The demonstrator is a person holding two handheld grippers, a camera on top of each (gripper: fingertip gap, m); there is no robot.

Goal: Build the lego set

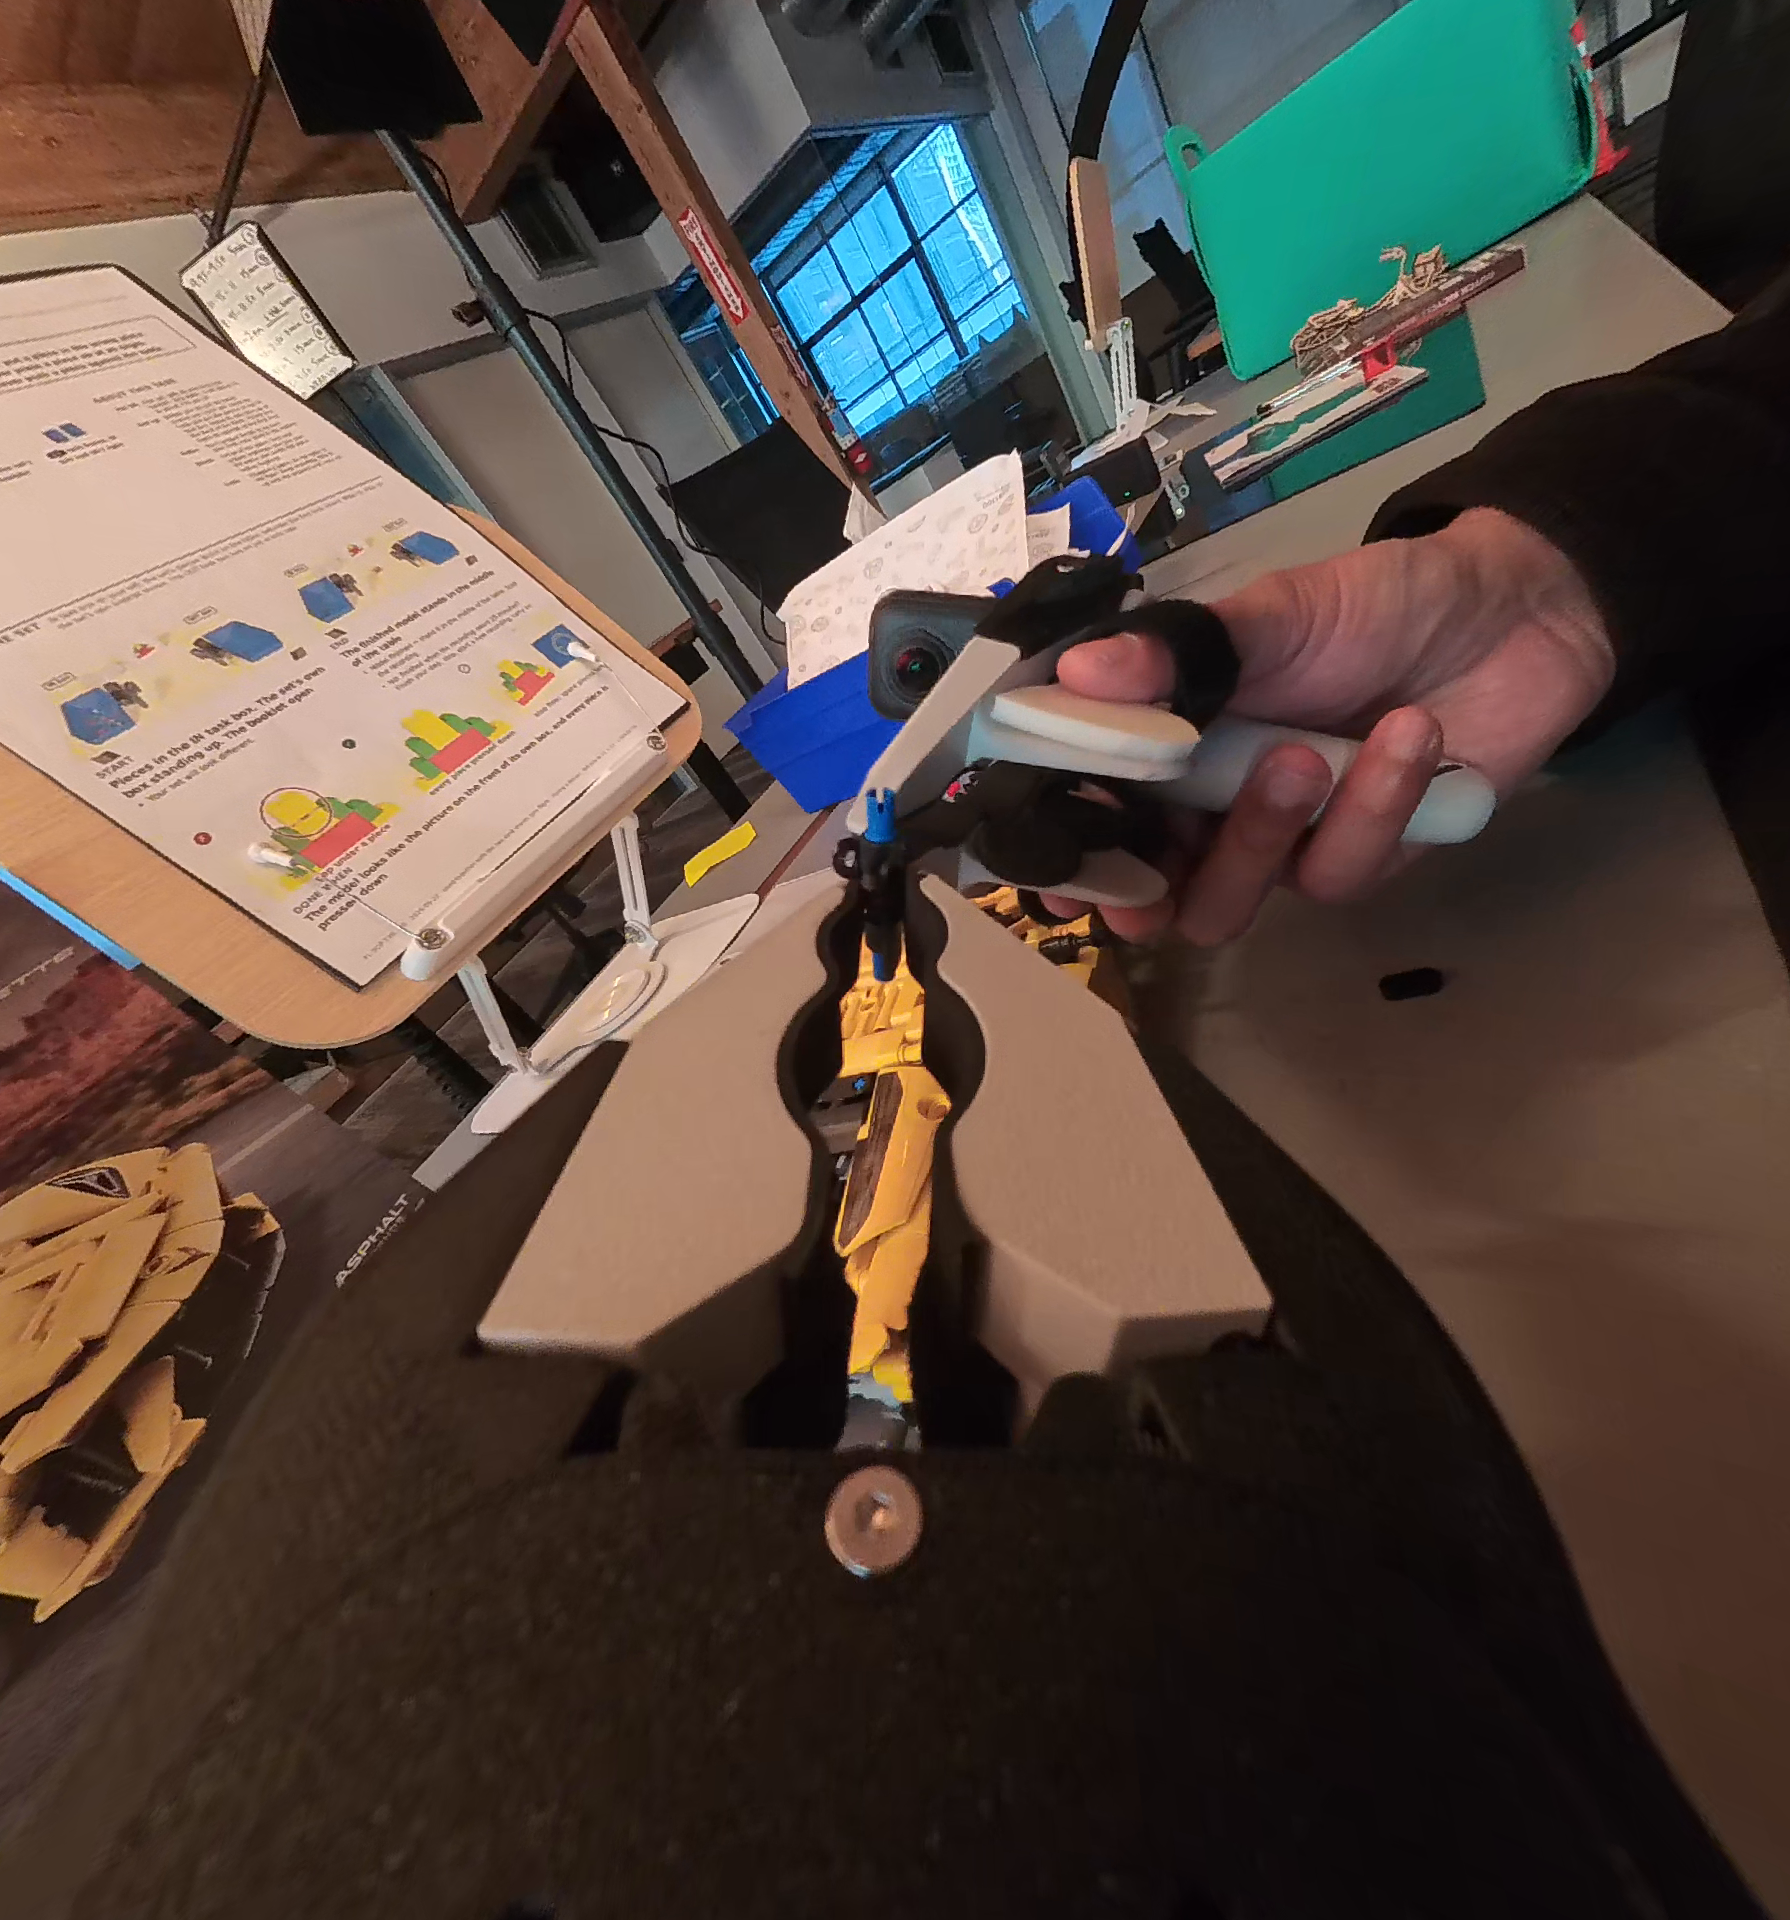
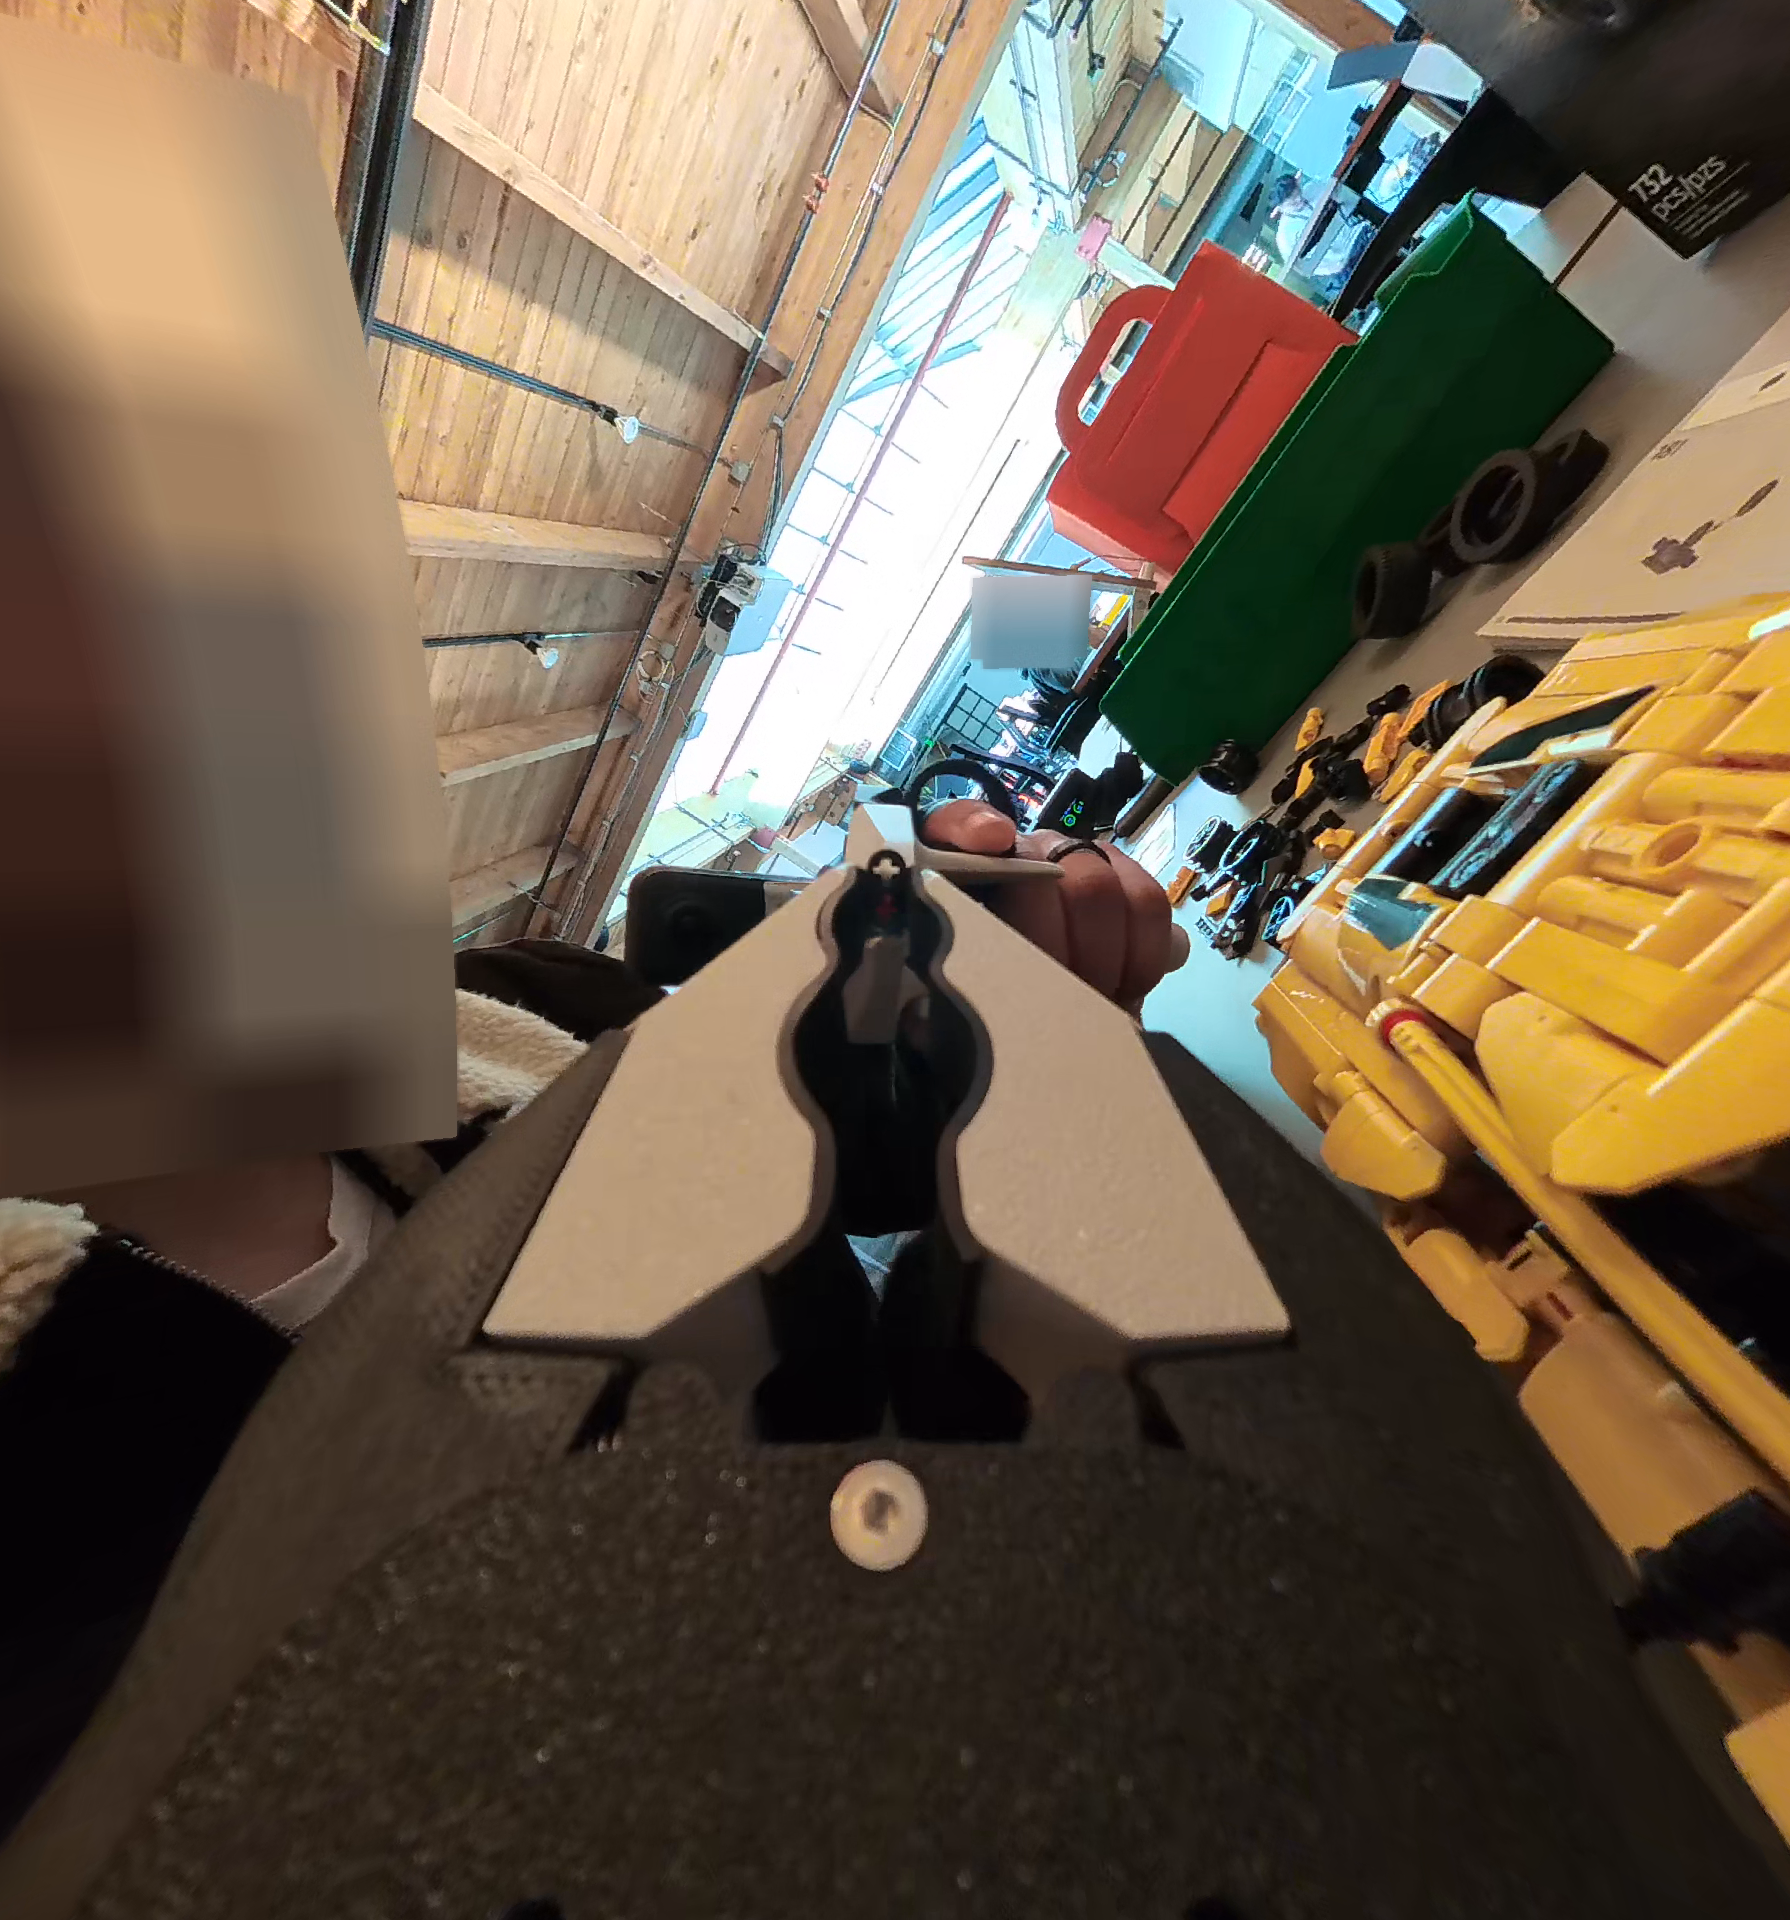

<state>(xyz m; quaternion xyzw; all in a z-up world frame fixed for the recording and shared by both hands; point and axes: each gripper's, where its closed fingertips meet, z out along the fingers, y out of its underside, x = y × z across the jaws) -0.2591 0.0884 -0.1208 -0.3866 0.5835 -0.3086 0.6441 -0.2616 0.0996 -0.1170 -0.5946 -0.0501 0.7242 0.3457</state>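
Note:
My left gripper (image 1: 875, 904) is shut on a narrow yellow lego assembly (image 1: 886, 1174) that runs between its fingers. At its tip sits a small black connector with a blue pin (image 1: 875, 868). My right gripper (image 2: 886, 883), held by a hand, is shut on that black connector (image 2: 886, 862); it also shows in the left wrist view (image 1: 870, 821), tip to tip with the left gripper. A large yellow lego car model (image 2: 1597, 935) is close on the right gripper's right side.
An instruction sheet on a stand (image 1: 278, 644) and the set's box (image 1: 91, 1351) are at the left. A blue bin (image 1: 818, 727) stands behind. Loose yellow and black parts (image 2: 1286, 831), tyres (image 2: 1473, 520), a green bin (image 2: 1338, 540) and a red bin (image 2: 1182, 416) lie beyond the car.

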